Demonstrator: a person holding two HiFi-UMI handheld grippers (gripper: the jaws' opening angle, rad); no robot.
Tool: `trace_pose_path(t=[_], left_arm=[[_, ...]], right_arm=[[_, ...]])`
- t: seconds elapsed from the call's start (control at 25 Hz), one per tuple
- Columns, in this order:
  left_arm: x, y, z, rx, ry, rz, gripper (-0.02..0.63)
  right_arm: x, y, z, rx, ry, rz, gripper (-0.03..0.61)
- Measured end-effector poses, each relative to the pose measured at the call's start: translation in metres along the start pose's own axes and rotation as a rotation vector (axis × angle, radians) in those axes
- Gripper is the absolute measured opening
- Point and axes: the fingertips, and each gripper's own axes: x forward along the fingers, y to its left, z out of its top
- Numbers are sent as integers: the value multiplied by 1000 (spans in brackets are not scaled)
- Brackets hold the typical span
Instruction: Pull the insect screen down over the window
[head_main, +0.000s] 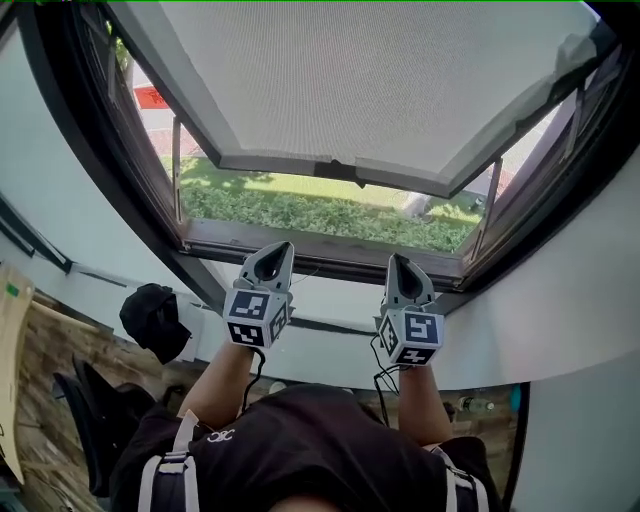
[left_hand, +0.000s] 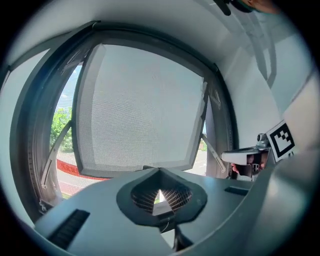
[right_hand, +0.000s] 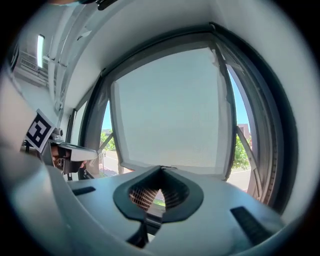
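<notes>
The window's grey mesh panel (head_main: 380, 80) stands tilted outward from the dark frame (head_main: 320, 248), with a small dark tab (head_main: 340, 170) at the middle of its lower edge. The insect screen fills the left gripper view (left_hand: 145, 105) and the right gripper view (right_hand: 170, 110). My left gripper (head_main: 277, 250) and right gripper (head_main: 400, 262) are raised side by side just below the frame's lower rail, both shut and empty. Neither touches the mesh or the tab. In the gripper views, the jaw tips of the left gripper (left_hand: 159, 172) and the right gripper (right_hand: 161, 169) meet below the panel's lower edge.
Metal stays (head_main: 177, 170) hold the panel at both sides. A hedge (head_main: 330, 210) and lawn lie outside. A black cap (head_main: 155, 320) sits below the sill at the left, and a dark chair (head_main: 90, 410) stands on the wooden floor. The white curved wall (head_main: 560, 320) surrounds the window.
</notes>
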Motion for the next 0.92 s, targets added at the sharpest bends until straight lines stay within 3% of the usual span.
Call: trace_pose_path(t=[0.32, 0.92], left_arm=[[3, -1, -9, 18, 22, 15, 11], [3, 0, -9, -15, 37, 13, 11]], right_arm=[[-3, -5, 4, 18, -46, -26, 0], [2, 0, -6, 8, -24, -19, 0]])
